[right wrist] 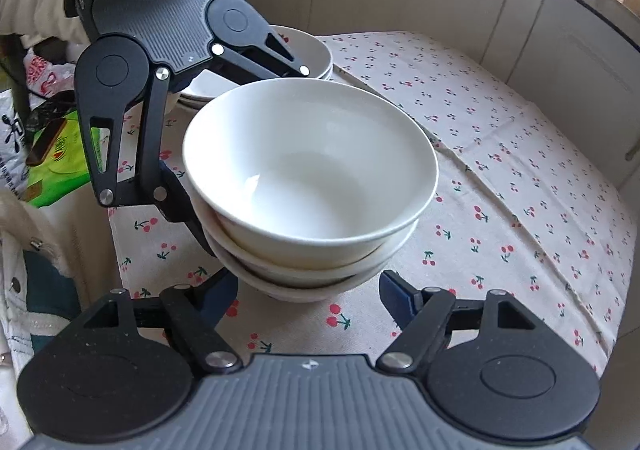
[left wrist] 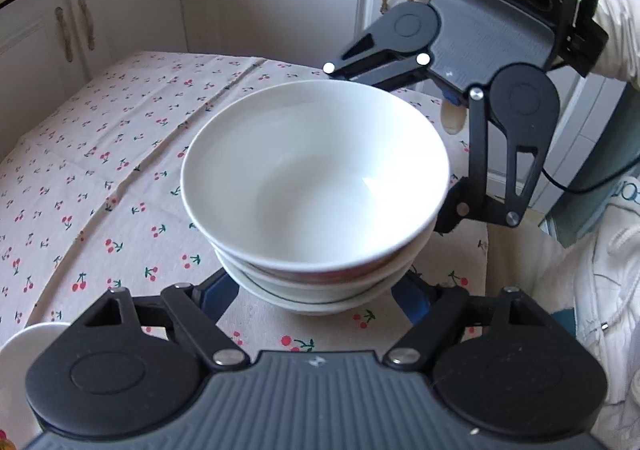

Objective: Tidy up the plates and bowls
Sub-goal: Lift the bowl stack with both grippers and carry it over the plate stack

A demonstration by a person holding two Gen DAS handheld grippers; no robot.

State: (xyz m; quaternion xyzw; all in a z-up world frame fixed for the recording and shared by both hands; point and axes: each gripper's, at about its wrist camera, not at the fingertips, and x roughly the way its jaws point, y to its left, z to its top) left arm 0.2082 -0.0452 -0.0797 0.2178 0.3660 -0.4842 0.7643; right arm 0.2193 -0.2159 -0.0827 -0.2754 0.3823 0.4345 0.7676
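Note:
A stack of three nested white bowls [left wrist: 316, 186] stands on the cherry-print tablecloth [left wrist: 100, 170]; it also shows in the right wrist view [right wrist: 310, 178]. My left gripper [left wrist: 316, 290] is open, its blue-padded fingers either side of the stack's base. My right gripper [right wrist: 312, 286] is open too, straddling the stack from the opposite side. In the left wrist view the right gripper [left wrist: 424, 154] shows behind the stack. In the right wrist view the left gripper [right wrist: 224, 154] shows behind it. Whether any pad touches a bowl is hidden.
More white plates and bowls [right wrist: 304, 50] are stacked behind the bowls in the right wrist view. A white plate rim [left wrist: 28, 338] shows at lower left. White cabinets [left wrist: 280, 2] stand behind the table. Bags [right wrist: 56, 154] lie beside the table.

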